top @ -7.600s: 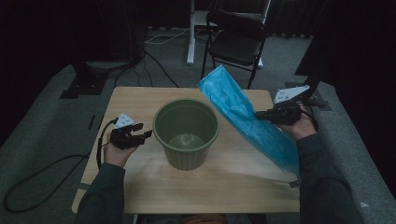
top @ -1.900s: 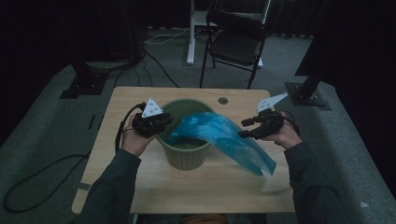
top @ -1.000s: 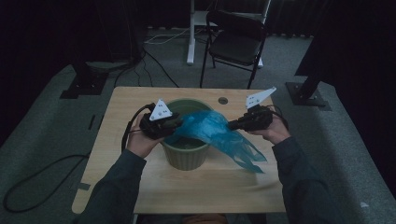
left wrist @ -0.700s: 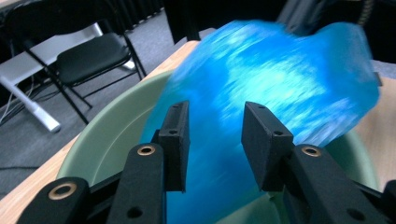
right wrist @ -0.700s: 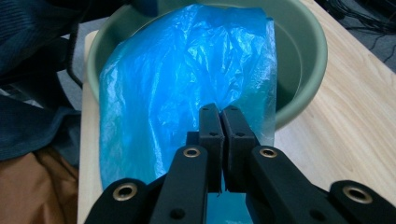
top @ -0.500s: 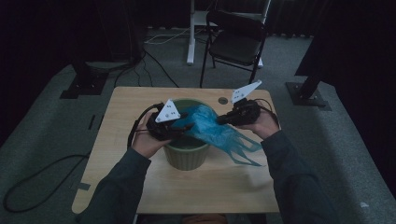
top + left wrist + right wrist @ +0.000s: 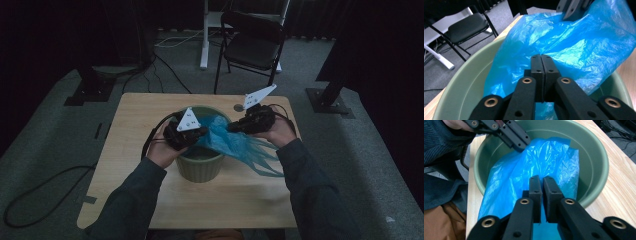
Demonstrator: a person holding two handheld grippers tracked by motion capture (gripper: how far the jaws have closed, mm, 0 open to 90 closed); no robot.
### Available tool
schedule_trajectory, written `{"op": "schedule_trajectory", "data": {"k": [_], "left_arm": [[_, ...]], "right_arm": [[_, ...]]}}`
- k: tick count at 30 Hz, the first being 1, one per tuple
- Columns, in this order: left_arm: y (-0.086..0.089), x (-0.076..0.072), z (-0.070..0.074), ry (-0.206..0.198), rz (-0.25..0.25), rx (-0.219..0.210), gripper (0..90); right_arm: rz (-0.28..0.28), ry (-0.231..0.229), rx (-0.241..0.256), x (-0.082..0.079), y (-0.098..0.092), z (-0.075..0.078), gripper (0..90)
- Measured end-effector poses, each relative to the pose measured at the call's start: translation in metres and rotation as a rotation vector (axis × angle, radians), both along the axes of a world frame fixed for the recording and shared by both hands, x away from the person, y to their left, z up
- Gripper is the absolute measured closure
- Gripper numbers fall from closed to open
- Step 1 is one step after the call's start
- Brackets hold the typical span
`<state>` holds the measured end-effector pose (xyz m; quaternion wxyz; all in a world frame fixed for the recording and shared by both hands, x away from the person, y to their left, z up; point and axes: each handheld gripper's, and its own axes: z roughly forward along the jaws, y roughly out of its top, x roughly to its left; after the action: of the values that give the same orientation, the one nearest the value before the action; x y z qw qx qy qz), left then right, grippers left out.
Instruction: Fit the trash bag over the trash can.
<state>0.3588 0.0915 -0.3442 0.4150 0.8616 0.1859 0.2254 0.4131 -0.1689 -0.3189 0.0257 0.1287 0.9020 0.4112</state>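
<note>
No lettering is showing up anywhere, not on the blue bag point(image 7: 227, 141), not on the green bucket point(image 7: 200, 167), so straight to the containers. The bucket is sitting upright near the middle of the wooden table point(image 7: 130, 150), and you are holding the bag stretched across its mouth. Part of the plastic is sagging down inside the bucket, and in the right gripper view the blue film point(image 7: 531, 167) is covering much of the inner wall while the far side of the rim point(image 7: 599, 152) is showing bare. The loose tail of the bag is trailing over the rim on your right side and hanging above the tabletop.

Your left gripper point(image 7: 200, 134) is hovering over the near left part of the rim, its jaws pressed together with the bag pinched between them; the left gripper view is showing the plastic bunching right at the tips point(image 7: 541, 56). Your right gripper point(image 7: 235, 126) is over the right part of the rim, jaws nearly together and clamping a fold of the same bag.

A black folding chair point(image 7: 252, 45) is standing behind the table.
</note>
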Motion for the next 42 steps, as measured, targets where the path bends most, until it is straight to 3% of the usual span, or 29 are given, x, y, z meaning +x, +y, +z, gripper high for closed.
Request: {"op": "schedule_trajectory", "data": {"k": [8, 13, 27, 29, 35, 42], "left_arm": [[0.005, 0.003, -0.003, 0.004, 0.038, 0.028, 89.7], [0.014, 0.008, -0.011, 0.030, 0.078, 0.030, 89.6], [0.024, 0.017, -0.016, 0.050, 0.126, 0.028, 89.1], [0.025, 0.018, -0.017, 0.053, 0.130, 0.026, 88.7], [0.025, 0.017, -0.018, 0.051, 0.126, 0.018, 86.6], [0.027, 0.013, -0.013, 0.047, 0.116, -0.007, 78.4]], "right_arm": [[-0.020, -0.014, 0.039, -0.005, -0.013, 0.008, 70.1], [-0.037, 0.000, 0.077, -0.009, -0.028, 0.009, 62.7], [-0.003, -0.001, 0.101, -0.027, -0.037, 0.009, 56.9], [-0.004, -0.007, 0.079, -0.028, -0.035, 0.006, 60.0], [-0.045, -0.043, 0.027, -0.024, -0.031, 0.002, 89.5], [-0.065, -0.071, 0.010, -0.021, -0.026, 0.004, 90.0]]}}
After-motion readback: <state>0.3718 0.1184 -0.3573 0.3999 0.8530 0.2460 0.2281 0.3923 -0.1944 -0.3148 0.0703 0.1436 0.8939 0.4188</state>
